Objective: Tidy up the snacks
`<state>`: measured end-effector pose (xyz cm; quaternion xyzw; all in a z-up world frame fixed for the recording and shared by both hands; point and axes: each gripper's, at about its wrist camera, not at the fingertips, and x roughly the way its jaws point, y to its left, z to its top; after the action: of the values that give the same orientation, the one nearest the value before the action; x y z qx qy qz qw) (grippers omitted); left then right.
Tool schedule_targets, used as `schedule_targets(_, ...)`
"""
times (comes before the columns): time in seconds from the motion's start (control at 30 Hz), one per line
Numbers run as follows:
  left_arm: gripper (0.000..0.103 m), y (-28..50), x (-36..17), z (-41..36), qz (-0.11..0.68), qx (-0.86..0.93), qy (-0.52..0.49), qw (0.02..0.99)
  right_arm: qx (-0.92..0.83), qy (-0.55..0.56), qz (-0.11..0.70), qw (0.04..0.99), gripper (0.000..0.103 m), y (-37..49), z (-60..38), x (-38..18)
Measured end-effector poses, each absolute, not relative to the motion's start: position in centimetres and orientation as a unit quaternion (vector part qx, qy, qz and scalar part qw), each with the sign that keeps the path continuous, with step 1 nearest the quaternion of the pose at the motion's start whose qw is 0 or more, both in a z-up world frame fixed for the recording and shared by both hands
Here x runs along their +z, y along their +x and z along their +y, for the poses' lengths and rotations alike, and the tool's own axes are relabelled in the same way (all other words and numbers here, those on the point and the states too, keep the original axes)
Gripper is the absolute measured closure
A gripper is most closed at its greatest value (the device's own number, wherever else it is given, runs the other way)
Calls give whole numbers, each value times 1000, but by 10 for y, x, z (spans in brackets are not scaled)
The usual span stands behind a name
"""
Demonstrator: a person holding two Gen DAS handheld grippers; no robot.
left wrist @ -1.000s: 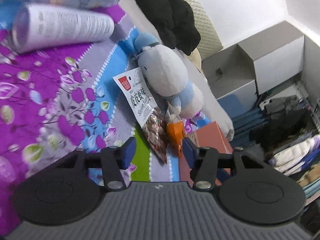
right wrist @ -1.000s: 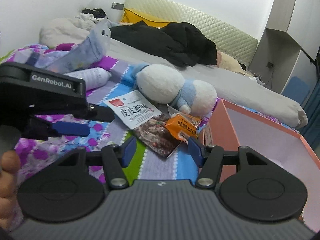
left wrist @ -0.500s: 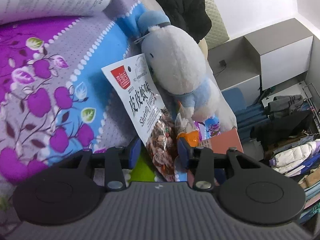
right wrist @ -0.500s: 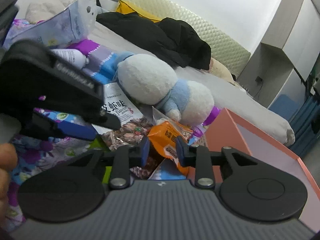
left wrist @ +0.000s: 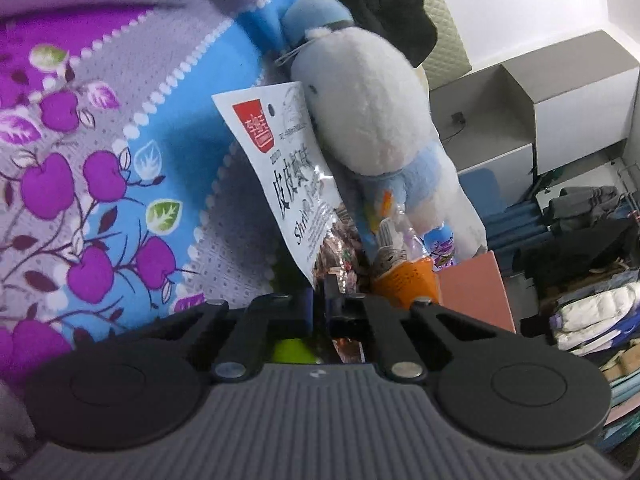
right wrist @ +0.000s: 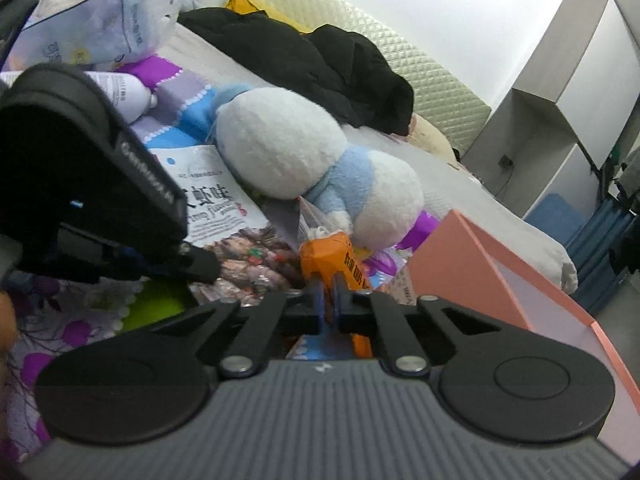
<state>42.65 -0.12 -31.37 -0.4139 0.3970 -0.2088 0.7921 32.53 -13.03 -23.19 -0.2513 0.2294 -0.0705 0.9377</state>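
A white shrimp snack bag (left wrist: 288,168) with a red logo lies on the flowered blanket against a plush toy. My left gripper (left wrist: 318,304) is shut on its lower clear end. The bag also shows in the right wrist view (right wrist: 224,208), with the left gripper (right wrist: 200,266) on it. An orange snack packet (right wrist: 336,260) sits beside it; my right gripper (right wrist: 329,300) is shut on its near end. The packet shows in the left wrist view (left wrist: 408,284) too. A pink open box (right wrist: 480,264) stands to the right.
A white and blue plush toy (right wrist: 304,168) lies behind the snacks. A white tube (right wrist: 128,92) and a pale blue bag (right wrist: 100,28) lie at the back left. Black clothes (right wrist: 320,64) lie on the bed. Grey cabinets (right wrist: 568,92) stand at the right.
Both grippers moved forward and closed: the left onto the white shrimp snack bag, the right onto the orange packet. Both were open a second ago.
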Motion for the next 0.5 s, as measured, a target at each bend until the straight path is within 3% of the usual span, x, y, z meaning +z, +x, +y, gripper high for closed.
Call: schedule_targets(0.5, 100, 346, -270, 25, 383, -199, -401, 808, -50, -267, 212, 939, 100, 256, -115, -200)
